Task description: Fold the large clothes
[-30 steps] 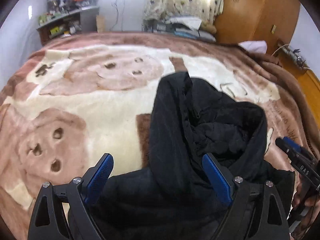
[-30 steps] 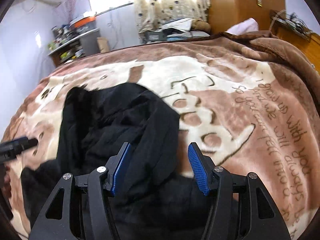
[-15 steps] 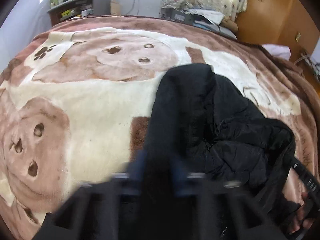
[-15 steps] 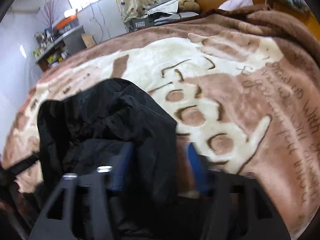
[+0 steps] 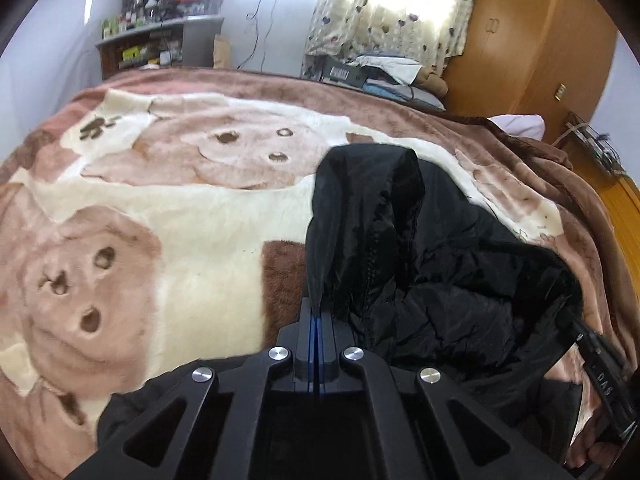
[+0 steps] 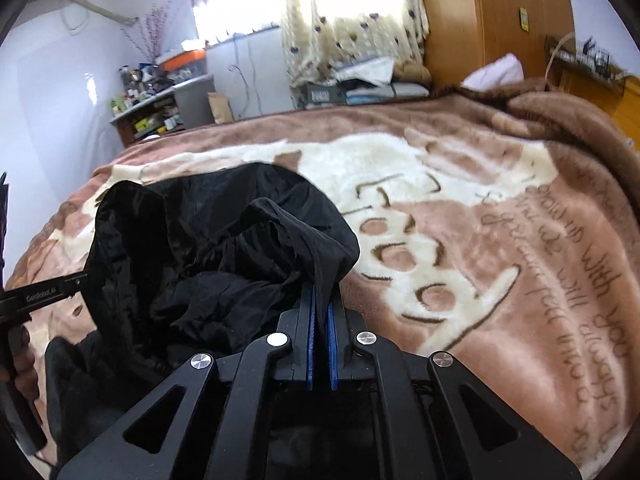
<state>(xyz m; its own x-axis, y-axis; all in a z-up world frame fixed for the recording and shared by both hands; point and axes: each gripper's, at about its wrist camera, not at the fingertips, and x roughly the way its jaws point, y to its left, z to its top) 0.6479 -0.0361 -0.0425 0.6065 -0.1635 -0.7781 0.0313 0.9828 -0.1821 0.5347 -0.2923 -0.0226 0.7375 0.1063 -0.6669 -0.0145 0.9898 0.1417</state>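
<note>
Black jacket [image 5: 432,264] heaped on bed blanket [image 5: 200,216], long axis running away from both tongs. Left tongs [image 5: 316,320] pinching its left edge; right tongs [image 6: 320,312] pinching right edge, equally near.

- One black jacket [image 5: 440,264], pinched by both grippers.
- Two grippers: left gripper [image 5: 316,312], right gripper [image 6: 320,300].
- One blanket [image 5: 192,216] under the grippers.
- One wardrobe [image 6: 492,12] far ahead.
</note>
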